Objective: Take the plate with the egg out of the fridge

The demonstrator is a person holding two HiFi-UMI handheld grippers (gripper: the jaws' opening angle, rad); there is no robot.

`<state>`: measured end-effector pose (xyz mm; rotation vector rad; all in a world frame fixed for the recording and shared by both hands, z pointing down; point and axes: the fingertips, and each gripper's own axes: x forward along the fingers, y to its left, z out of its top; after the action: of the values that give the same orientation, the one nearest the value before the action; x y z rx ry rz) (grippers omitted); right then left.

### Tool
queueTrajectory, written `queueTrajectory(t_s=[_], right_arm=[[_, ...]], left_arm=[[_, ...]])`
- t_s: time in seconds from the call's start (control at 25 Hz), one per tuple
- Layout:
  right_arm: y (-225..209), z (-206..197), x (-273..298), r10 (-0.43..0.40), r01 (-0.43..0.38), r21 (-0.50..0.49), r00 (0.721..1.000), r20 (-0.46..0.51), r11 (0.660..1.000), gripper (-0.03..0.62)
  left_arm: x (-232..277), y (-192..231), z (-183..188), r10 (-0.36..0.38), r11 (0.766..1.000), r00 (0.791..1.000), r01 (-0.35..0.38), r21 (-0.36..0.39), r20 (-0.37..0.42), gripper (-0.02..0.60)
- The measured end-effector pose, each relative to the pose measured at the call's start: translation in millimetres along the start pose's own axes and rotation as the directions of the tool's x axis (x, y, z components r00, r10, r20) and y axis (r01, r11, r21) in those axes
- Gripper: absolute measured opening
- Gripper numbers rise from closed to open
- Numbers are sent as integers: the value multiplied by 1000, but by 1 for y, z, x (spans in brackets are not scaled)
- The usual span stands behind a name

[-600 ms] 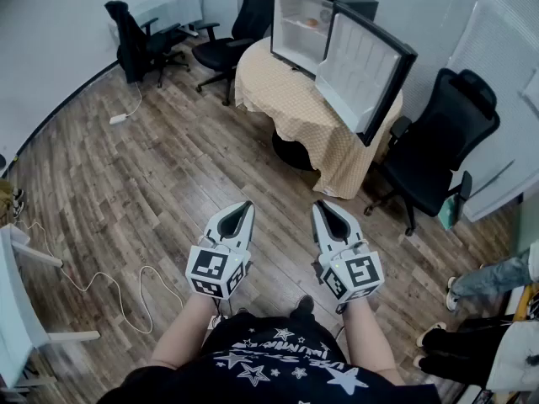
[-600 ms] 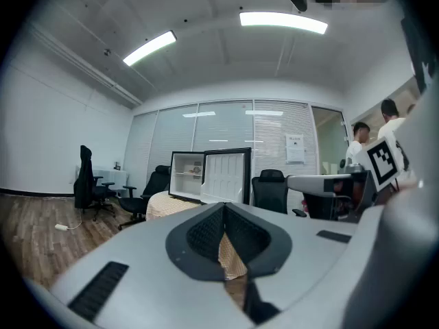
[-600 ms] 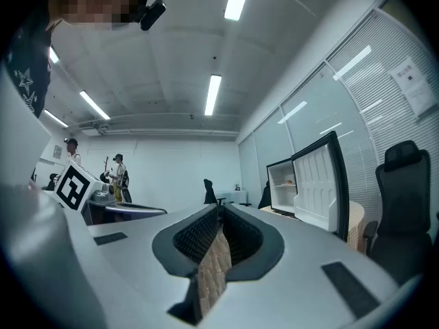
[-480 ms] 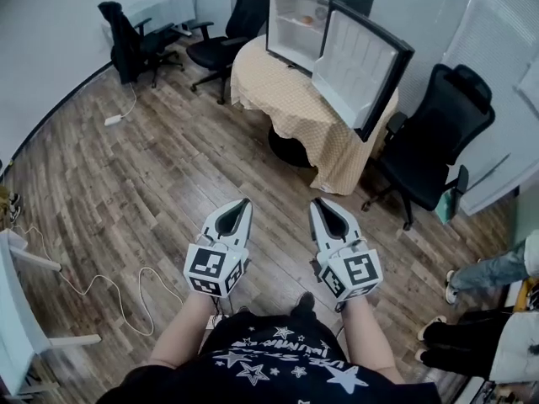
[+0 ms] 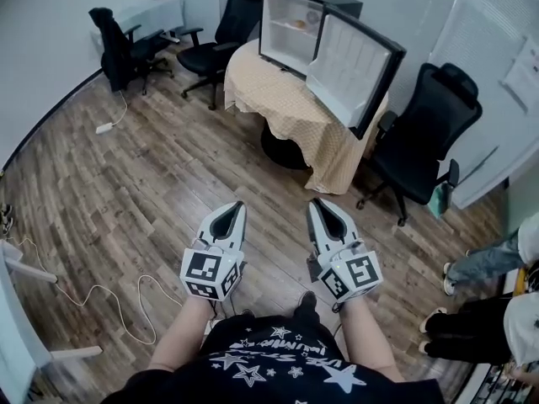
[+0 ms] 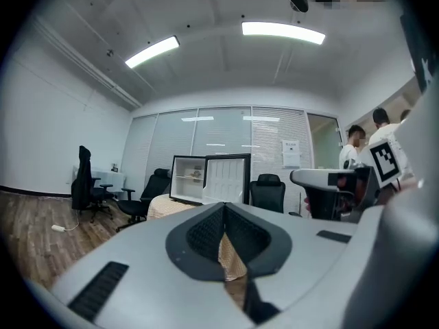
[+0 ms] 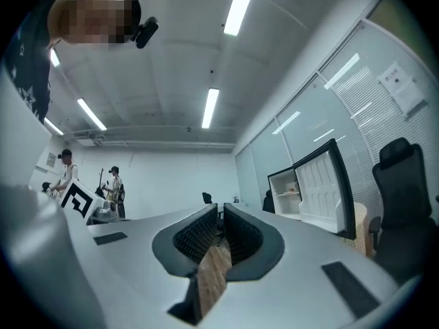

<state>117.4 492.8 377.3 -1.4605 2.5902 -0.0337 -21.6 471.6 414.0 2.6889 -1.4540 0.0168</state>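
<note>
Head view shows us standing on the wood floor (image 5: 126, 167), well apart from the fridge (image 5: 285, 47). The fridge sits on the far round table (image 5: 282, 99), with its door (image 5: 347, 64) swung wide open to the right. The plate with the egg (image 5: 296, 24) is on a shelf inside, high up. It looks very small from where we stand, so we cannot see the egg well. Our left gripper (image 5: 238, 206) and right gripper (image 5: 313, 202) are near our tummy, side by side, pointing at the table. Both have their jaws pressed together, and nothing is in them. We think we are at the walking-up step. Next we need to go close to the table, spread one gripper's jaws, and reach in past the door to the plate's edge.
</note>
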Motion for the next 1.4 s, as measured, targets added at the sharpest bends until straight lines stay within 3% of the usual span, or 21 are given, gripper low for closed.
queueTrajectory(t_s=[0.16,0.56,0.68,0.84,1.12,1.4], right_arm=[[14,-5,1,-30,29,28,999,19,999,44],[45,-25,14,-20,16,-57,998,-66,998,44],[28,-22,28,-58,54,-69,997,-49,996,44],[3,-32,63,-83,83,1,996,-27,997,44],[-36,-49,148,-39,42,83,999,-28,996,44],[-104,-57,208,-11,18,136,998,-55,991,44]], left_arm=[[-19,20,-2,13,1000,1000,-13,-18,1,8],[-31,33,-8,-33,999,999,33,-29,2,8],[-25,47,-7,-6,999,1000,6,-33,3,8],[-9,73,-11,47,998,999,-48,-32,-16,8],[39,127,-8,134,991,990,-135,-13,-40,8],[124,148,5,145,989,988,-145,3,-43,8]])
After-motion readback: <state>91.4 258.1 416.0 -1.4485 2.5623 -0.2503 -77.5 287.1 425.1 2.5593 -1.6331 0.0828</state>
